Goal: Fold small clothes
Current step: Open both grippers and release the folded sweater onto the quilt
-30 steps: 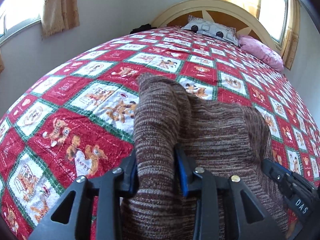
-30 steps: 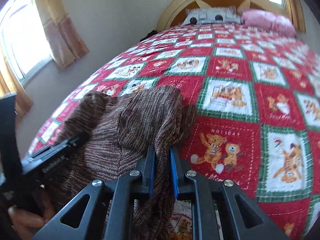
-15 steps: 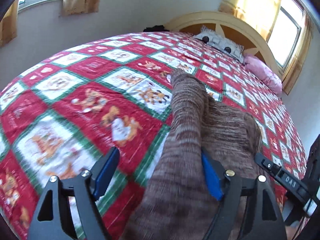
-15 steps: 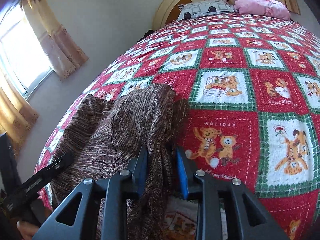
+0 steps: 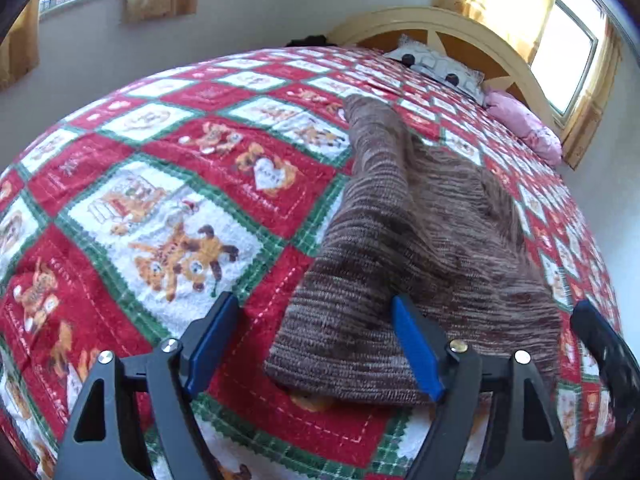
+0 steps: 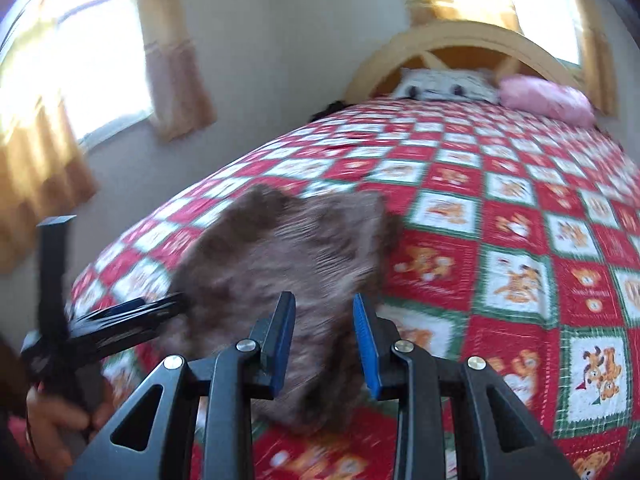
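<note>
A brown striped knit garment lies folded lengthwise on the red, white and green quilt. My left gripper stands open wide just above its near edge. The right blue pad is over the knit and the left one over bare quilt, and neither presses on it. In the blurred right wrist view the garment lies ahead of and below my right gripper, whose jaws are apart with nothing pinched. The left gripper and the hand holding it show at that view's left edge.
A grey patterned pillow and a pink pillow lie against the curved yellow headboard. Curtained windows line the walls. The quilt stretches wide to the right of the garment.
Both grippers were shut on the brown knit and have let go. The left jaws spread wide and shifted left; the right jaws parted and drew back upward. The garment now rests on the quilt.
</note>
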`<state>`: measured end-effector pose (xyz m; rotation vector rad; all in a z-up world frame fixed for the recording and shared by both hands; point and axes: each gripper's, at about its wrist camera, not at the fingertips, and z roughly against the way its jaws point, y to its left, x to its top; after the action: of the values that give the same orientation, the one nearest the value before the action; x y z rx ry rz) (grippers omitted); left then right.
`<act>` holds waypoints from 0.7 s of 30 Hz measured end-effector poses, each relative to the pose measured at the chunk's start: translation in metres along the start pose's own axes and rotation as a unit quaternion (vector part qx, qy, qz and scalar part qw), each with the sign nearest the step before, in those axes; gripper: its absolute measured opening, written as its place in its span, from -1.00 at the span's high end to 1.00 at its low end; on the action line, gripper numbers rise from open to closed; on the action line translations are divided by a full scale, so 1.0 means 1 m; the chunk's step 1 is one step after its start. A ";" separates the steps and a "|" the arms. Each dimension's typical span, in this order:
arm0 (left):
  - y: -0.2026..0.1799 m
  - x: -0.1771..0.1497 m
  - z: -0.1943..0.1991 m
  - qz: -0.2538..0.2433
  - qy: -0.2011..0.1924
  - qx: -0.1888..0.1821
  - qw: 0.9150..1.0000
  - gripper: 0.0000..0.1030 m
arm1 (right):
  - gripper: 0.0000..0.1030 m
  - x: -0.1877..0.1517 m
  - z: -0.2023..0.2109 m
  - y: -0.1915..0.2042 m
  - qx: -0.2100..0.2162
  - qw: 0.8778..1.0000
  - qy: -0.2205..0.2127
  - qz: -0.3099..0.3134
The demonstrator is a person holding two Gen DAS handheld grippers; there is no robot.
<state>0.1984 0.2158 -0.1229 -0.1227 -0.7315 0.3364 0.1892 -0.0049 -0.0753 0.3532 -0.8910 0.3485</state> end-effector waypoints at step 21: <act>-0.027 -0.029 0.026 -0.062 0.010 0.057 0.996 -0.57 | 0.08 -0.050 -0.007 0.010 -0.067 0.991 0.113 -0.018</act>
<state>0.1675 0.1807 -0.1158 0.0281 -0.6946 0.2577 0.1605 -0.0001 -0.1183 0.2007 -0.6811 0.2884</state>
